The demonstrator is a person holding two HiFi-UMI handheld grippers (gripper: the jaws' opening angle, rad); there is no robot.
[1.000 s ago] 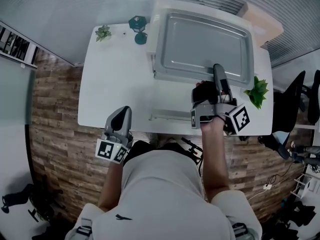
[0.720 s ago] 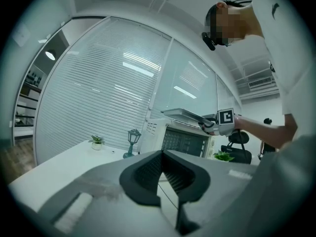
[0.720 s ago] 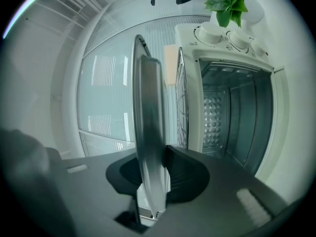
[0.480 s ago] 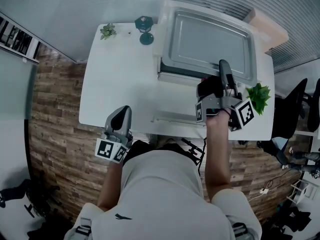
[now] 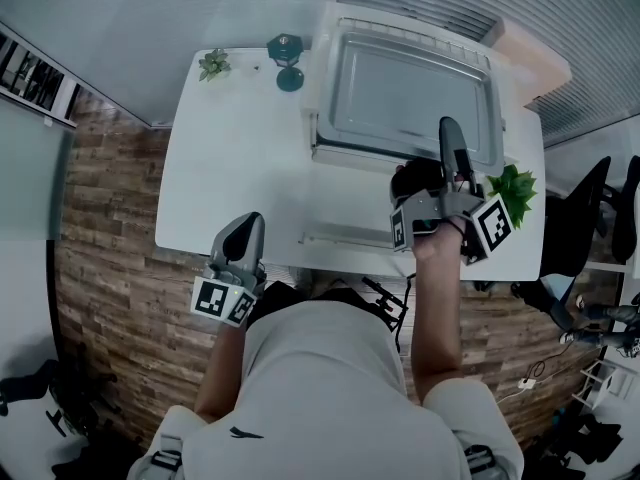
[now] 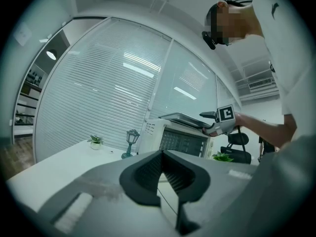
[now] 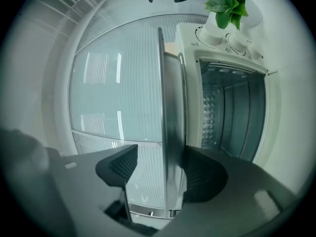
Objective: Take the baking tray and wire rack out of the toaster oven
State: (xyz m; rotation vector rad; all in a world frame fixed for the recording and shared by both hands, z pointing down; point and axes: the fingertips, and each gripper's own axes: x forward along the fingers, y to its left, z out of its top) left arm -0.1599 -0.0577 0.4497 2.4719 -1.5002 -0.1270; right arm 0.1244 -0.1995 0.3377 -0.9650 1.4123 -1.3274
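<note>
The grey baking tray (image 5: 415, 93) lies flat on top of the white toaster oven (image 5: 318, 88), with thin wires of what looks like the rack showing at its far rim. My right gripper (image 5: 450, 126) is at the tray's near edge and its jaws are opening. In the right gripper view the tray's rim (image 7: 170, 132) stands between the pads, the left pad (image 7: 121, 164) clear of it. The oven's cavity (image 7: 232, 112) is open and looks bare. My left gripper (image 5: 243, 226) rests shut at the table's near edge, holding nothing.
The oven's door (image 5: 345, 236) hangs open toward me over the white table (image 5: 230, 158). A leafy plant (image 5: 513, 190) stands right beside my right gripper. A small plant (image 5: 213, 64) and a teal lantern (image 5: 288, 58) stand at the back left. Office chairs stand to the right.
My right hand has edged slightly right along the tray's near edge, and the tray sits squarer on the oven top. The left gripper has not moved.
</note>
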